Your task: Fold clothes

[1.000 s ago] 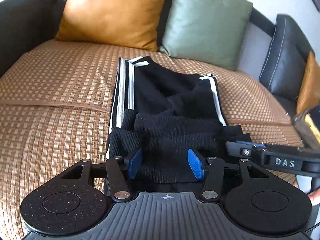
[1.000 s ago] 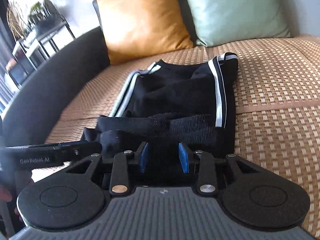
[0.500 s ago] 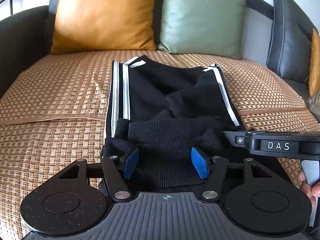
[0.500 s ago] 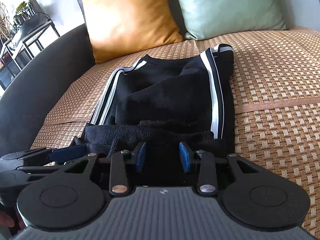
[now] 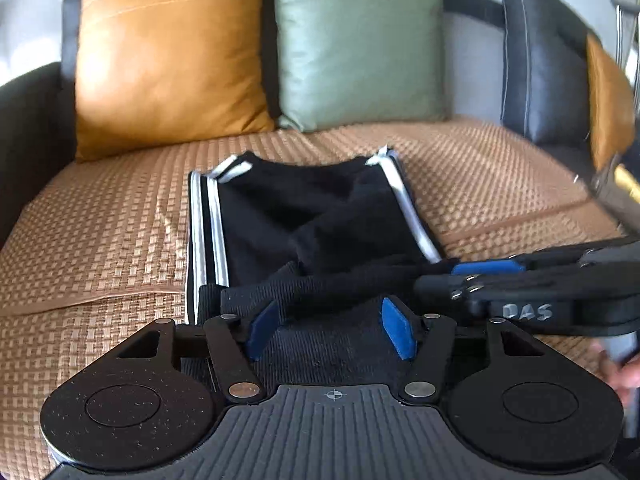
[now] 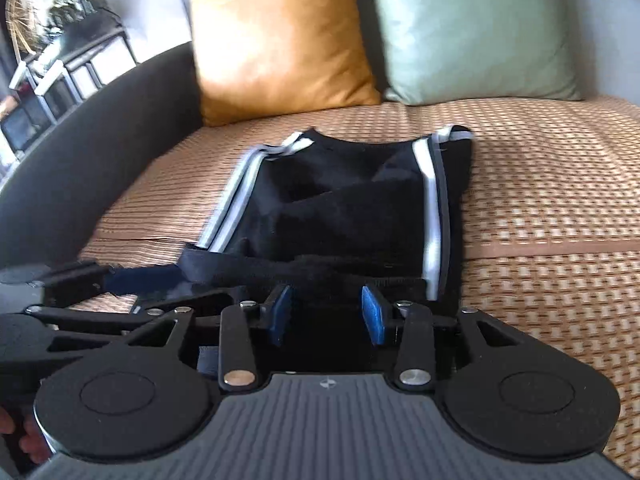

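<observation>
This is a home living room. A dark sofa point(image 5: 28, 128) with a woven tan seat mat point(image 5: 100, 240) carries 2 throw cushions, an ochre cushion point(image 5: 168, 56) and a pale green cushion point(image 5: 356, 44). Off to one side stands a metal shelf with plants point(image 6: 68, 32).

Left gripper point(image 5: 328, 330) and right gripper point(image 6: 326, 314) both gape, the right one's jaws just widening.

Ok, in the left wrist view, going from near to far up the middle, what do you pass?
Left gripper → black ribbed waistband → black striped trousers → woven sofa mat → green cushion.
</observation>
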A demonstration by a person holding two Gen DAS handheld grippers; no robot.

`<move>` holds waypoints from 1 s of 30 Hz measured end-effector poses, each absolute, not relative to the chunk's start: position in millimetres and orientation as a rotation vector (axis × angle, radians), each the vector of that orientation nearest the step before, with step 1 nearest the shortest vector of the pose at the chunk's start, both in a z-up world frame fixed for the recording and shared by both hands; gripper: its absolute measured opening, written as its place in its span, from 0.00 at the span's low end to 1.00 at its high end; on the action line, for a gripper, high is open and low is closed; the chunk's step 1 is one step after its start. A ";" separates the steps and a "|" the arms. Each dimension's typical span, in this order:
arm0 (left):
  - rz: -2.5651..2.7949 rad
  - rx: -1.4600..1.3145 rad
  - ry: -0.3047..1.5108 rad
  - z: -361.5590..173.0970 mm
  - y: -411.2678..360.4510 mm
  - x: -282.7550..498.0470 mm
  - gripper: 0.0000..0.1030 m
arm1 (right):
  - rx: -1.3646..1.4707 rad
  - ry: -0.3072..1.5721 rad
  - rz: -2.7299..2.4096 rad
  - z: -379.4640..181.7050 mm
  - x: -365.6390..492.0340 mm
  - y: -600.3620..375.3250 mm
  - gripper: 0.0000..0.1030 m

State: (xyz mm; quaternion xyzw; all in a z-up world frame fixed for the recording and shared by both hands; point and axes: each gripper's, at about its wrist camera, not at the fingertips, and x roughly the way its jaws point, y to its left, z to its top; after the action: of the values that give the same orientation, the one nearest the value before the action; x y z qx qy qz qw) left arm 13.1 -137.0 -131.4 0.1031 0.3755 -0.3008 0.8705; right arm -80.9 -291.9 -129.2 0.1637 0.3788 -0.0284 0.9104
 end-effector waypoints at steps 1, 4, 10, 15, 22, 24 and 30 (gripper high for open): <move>-0.607 0.227 0.802 -137.0 -139.4 17.5 0.69 | 0.349 0.791 -0.069 -132.1 -80.1 -294.8 0.43; -0.589 0.218 0.821 -149.8 -138.3 25.5 0.71 | 0.375 0.816 -0.062 -142.9 -77.7 -299.9 0.43; -0.585 0.228 0.809 -166.3 -143.7 33.6 0.73 | 0.438 0.823 -0.048 -159.9 -71.2 -307.0 0.44; -0.596 0.207 0.824 -160.7 -144.8 38.8 0.74 | 0.472 0.834 -0.025 -161.1 -68.4 -313.6 0.46; -0.565 -0.009 0.785 -106.7 -98.8 97.8 0.77 | 0.472 0.712 -0.039 -104.3 -51.2 -360.3 0.59; -0.526 -0.008 0.771 -100.7 -93.8 120.9 0.77 | 0.449 0.698 -0.084 -93.2 -36.2 -381.2 0.59; -0.470 0.079 0.772 -116.5 -102.1 179.1 0.77 | 0.453 0.762 -0.117 -113.2 10.6 -416.7 0.37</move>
State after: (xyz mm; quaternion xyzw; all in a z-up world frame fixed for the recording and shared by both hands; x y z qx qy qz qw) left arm 179.1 -102.1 -116.5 0.0382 0.3730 -0.2272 0.8988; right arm 10.6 -416.7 -113.2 0.2190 0.3683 -0.0565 0.9018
